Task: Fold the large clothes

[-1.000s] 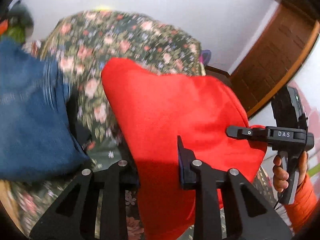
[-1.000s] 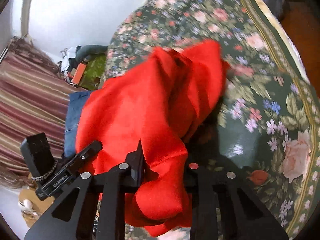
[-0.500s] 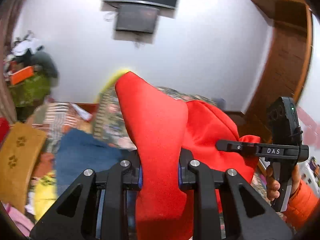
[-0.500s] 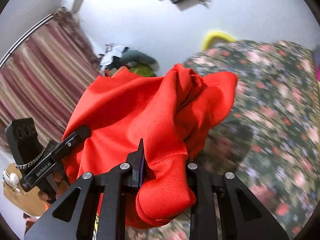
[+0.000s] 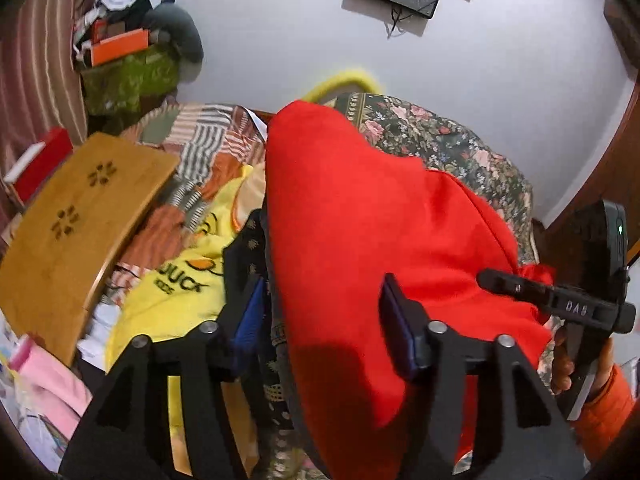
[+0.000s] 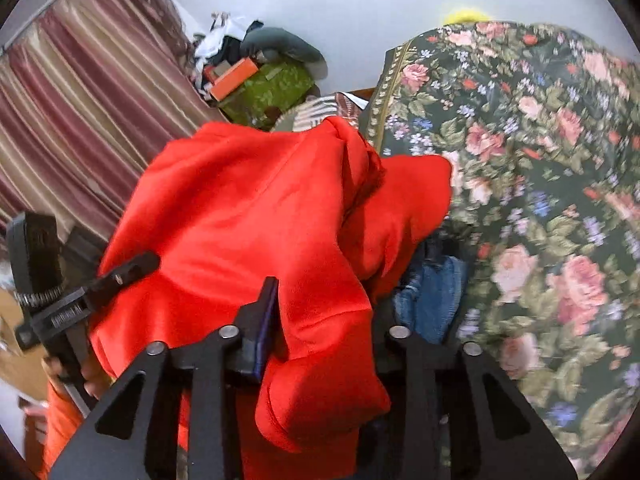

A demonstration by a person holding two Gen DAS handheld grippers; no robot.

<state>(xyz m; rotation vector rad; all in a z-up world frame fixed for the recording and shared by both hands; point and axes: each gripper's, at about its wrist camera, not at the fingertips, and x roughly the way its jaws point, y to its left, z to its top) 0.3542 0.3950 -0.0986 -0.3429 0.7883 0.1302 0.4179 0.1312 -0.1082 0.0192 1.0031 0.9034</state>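
Note:
A large red garment (image 5: 360,232) hangs bunched between both grippers above the bed. In the left wrist view my left gripper (image 5: 322,316) has its jaws spread wide, and the red cloth lies between them and over the right finger (image 5: 398,332). In the right wrist view my right gripper (image 6: 324,320) holds a thick fold of the same red garment (image 6: 260,220) between its fingers. The right gripper also shows in the left wrist view (image 5: 560,304), at the garment's far edge, and the left gripper shows in the right wrist view (image 6: 80,292).
A floral bedspread (image 6: 540,160) covers the bed. Blue jeans (image 6: 436,288) lie under the red cloth. A yellow duck shirt (image 5: 180,280), a dark patterned cloth (image 5: 248,256), a wooden lap table (image 5: 76,216) and a striped quilt (image 5: 208,148) lie to the left. Clutter (image 5: 128,52) is stacked by the wall.
Both grippers swung down and left with the red garment. My left gripper's jaws have spread from shut on the cloth to wide apart. The right gripper kept its hold.

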